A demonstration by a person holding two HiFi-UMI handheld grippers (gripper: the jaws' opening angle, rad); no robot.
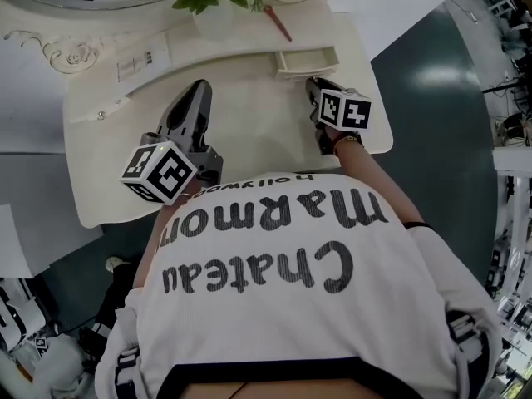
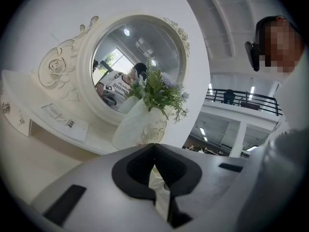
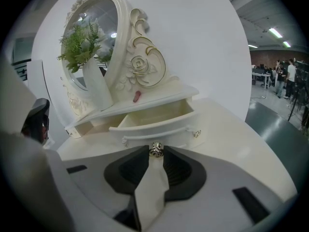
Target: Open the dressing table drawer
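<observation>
The small right-hand drawer (image 3: 159,117) of the cream dressing table (image 1: 249,131) stands pulled out, and its inside shows bare. My right gripper (image 3: 155,151) is shut on the drawer's little metal knob (image 3: 155,149), which sits pinched between the jaw tips. From the head view the same drawer (image 1: 307,60) juts out just ahead of the right gripper (image 1: 315,85). My left gripper (image 1: 199,88) lies over the tabletop to the left, pointing at the mirror. Its jaws meet at the tips with nothing between them, as the left gripper (image 2: 154,146) shows in its own view.
A white vase (image 2: 137,124) of green sprigs stands before the round mirror (image 2: 137,62). A red stick (image 1: 279,23) lies on the shelf above the drawer. The left drawer (image 1: 112,106) is closed. The person's white shirt (image 1: 291,289) covers the table's near edge.
</observation>
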